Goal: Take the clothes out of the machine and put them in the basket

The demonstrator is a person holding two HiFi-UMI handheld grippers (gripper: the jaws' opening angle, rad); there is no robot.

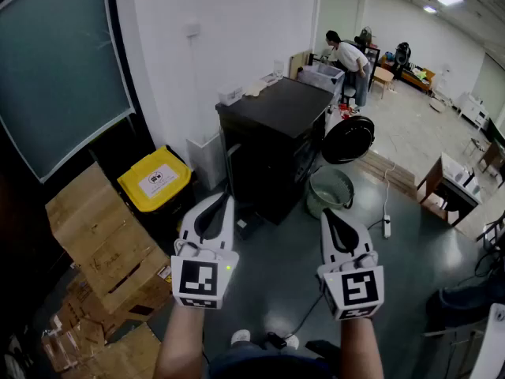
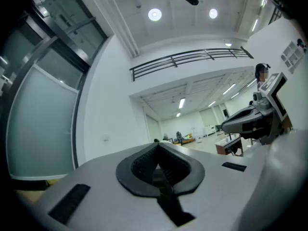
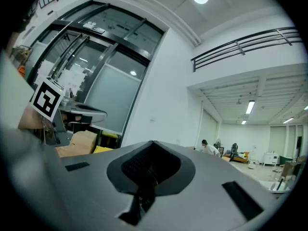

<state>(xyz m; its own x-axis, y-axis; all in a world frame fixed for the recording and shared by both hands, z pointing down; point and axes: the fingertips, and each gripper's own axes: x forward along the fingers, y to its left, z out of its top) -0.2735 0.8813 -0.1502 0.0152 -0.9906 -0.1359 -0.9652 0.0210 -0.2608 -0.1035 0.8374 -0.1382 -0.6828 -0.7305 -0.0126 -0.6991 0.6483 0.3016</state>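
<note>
Gleaming grey floor [image 1: 264,268], white wall [image 1: 237,22], black machine [image 1: 276,136]

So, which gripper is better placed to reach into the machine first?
Probably the right gripper. The round door of the machine hangs open on the head view's right, with the basket below it, in line with that gripper. The left gripper faces the closed front corner. Both are shut and empty.
</note>
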